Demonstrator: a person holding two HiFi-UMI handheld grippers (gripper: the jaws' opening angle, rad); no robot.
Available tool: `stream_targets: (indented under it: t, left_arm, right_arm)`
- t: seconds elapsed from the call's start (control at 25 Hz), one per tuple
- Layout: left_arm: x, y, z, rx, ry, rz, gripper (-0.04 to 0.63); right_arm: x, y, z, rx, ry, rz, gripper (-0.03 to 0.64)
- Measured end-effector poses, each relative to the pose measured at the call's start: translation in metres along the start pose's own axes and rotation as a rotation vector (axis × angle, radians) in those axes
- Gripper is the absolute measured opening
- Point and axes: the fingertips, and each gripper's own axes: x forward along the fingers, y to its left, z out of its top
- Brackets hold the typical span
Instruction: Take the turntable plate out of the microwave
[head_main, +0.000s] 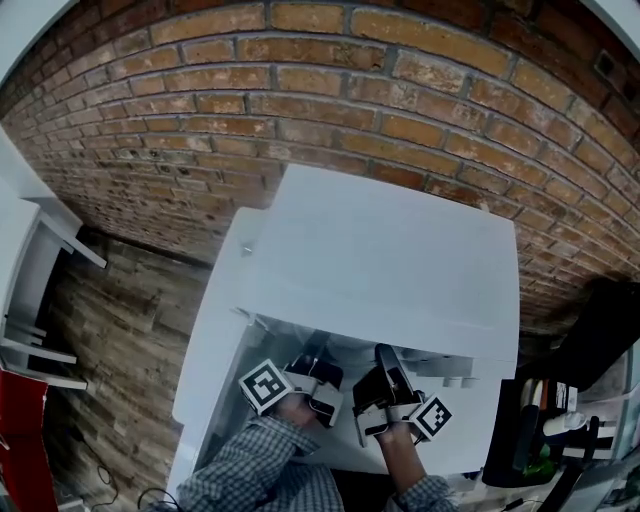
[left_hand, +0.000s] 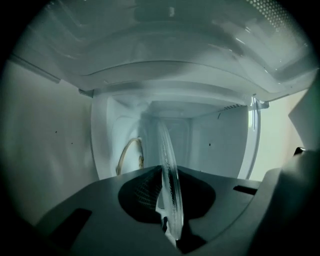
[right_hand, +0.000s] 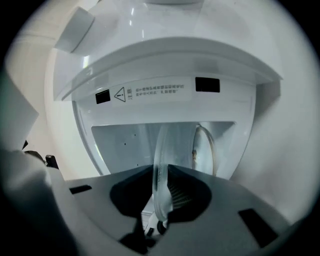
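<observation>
Head view: two claws reach into the open white microwave (head_main: 380, 260) from its 6 o'clock side.
Its glass turntable plate (left_hand: 170, 175) lies partly inside the cavity, rim clamped by the left claw (left_hand: 165, 172) at 7 o'clock and the right claw (right_hand: 161, 170) at 5 o'clock.

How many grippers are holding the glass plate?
2. The left hand-held gripper grips the glass turntable plate at the microwave's opening; the right hand-held gripper grips it alongside, on the right.
</observation>
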Motion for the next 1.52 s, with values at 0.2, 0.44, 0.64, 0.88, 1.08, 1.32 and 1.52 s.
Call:
stream_targets:
  t: [0.2,0.44,0.64,0.88,1.08,1.32,1.52]
  left_arm:
    - [-0.016,0.004,-0.001,-0.029,0.016,0.018,0.037]
    - [-0.041,0.0,-0.006,-0.051,0.008,-0.005,0.035]
    - [-0.068,-0.007,-0.024,-0.046,0.013,-0.012,0.035]
    - [-0.116,-0.012,-0.05,-0.049,-0.016,-0.015,0.035]
    - [-0.157,-0.023,-0.069,-0.038,-0.044,-0.029,0.035]
    - [-0.203,-0.038,-0.092,-0.032,-0.089,-0.056,0.035]
    - [-0.232,-0.051,-0.108,-0.023,-0.114,-0.072,0.035]
  right_arm:
    - [-0.013,0.0,-0.009,-0.011,-0.021,0.005,0.064]
    - [-0.032,0.003,-0.025,-0.024,-0.028,0.021,0.064]
    - [-0.063,0.009,-0.036,-0.017,-0.03,0.035,0.064]
    - [-0.11,0.018,-0.052,-0.023,-0.013,0.043,0.066]
    - [-0.148,0.031,-0.07,-0.034,0.017,0.054,0.066]
    - [-0.19,0.047,-0.089,-0.039,0.056,0.065,0.066]
    - [-0.217,0.059,-0.1,-0.036,0.085,0.08,0.066]
